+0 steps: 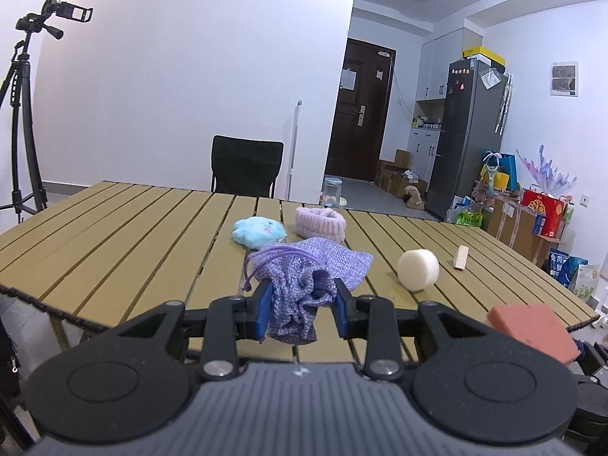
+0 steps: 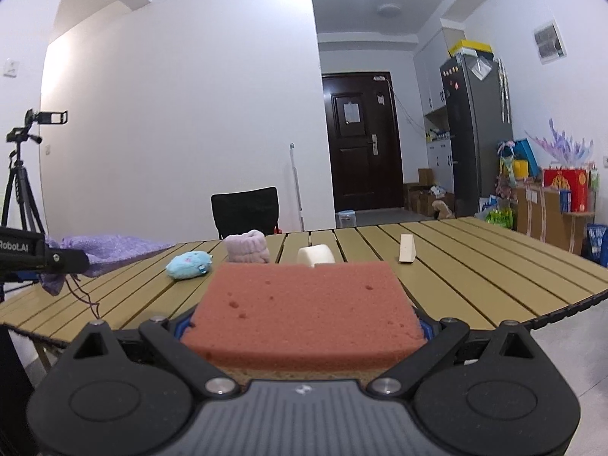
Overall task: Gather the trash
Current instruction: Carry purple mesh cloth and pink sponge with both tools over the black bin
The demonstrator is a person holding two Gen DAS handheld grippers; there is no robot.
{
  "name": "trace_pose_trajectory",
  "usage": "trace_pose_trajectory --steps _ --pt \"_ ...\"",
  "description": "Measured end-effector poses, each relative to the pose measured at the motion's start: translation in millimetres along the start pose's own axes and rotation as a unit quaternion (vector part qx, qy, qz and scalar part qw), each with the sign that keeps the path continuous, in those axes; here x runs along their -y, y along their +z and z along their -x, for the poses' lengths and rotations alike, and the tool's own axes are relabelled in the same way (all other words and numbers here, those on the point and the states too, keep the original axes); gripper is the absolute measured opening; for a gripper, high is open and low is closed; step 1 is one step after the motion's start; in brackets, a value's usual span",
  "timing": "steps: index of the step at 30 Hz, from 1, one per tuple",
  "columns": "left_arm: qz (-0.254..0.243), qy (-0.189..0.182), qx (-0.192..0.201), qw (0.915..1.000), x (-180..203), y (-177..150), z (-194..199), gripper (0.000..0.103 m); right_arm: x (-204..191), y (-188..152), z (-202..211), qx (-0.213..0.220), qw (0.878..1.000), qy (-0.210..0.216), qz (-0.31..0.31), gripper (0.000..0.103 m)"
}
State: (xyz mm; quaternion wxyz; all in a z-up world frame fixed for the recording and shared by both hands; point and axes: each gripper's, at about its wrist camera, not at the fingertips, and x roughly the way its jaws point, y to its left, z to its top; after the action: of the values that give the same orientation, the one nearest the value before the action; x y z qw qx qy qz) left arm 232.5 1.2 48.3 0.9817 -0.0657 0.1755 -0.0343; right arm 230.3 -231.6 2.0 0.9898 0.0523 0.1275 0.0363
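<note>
My left gripper (image 1: 302,306) is shut on the gathered mouth of a purple drawstring bag (image 1: 304,277), which hangs above the near edge of the slatted table (image 1: 133,228). My right gripper (image 2: 304,323) is shut on a pink sponge (image 2: 300,304) that fills the space between its blue pads. The pink sponge (image 1: 532,328) also shows at the lower right of the left wrist view. The purple bag (image 2: 110,247) and the left gripper's body appear at the left edge of the right wrist view.
On the table lie a blue plush toy (image 1: 258,230), a pink fuzzy band (image 1: 321,224), a white cylinder (image 1: 418,269) and a small wooden block (image 1: 461,256). A black chair (image 1: 247,169) stands behind the table, a tripod (image 1: 21,114) at the left, a fridge (image 1: 471,129) and boxes at the right.
</note>
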Motion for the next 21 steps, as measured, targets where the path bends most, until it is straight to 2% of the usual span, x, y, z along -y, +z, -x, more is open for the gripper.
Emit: trace_pose_trajectory --steps 6,21 --pt "0.001 0.004 -0.011 0.9999 -5 -16 20 0.033 -9 -14 22 -0.010 1.000 0.011 0.015 0.098" --pt "-0.026 0.019 -0.048 0.9983 -15 -58 45 0.033 -19 -63 44 -0.091 0.995 0.023 0.036 0.098"
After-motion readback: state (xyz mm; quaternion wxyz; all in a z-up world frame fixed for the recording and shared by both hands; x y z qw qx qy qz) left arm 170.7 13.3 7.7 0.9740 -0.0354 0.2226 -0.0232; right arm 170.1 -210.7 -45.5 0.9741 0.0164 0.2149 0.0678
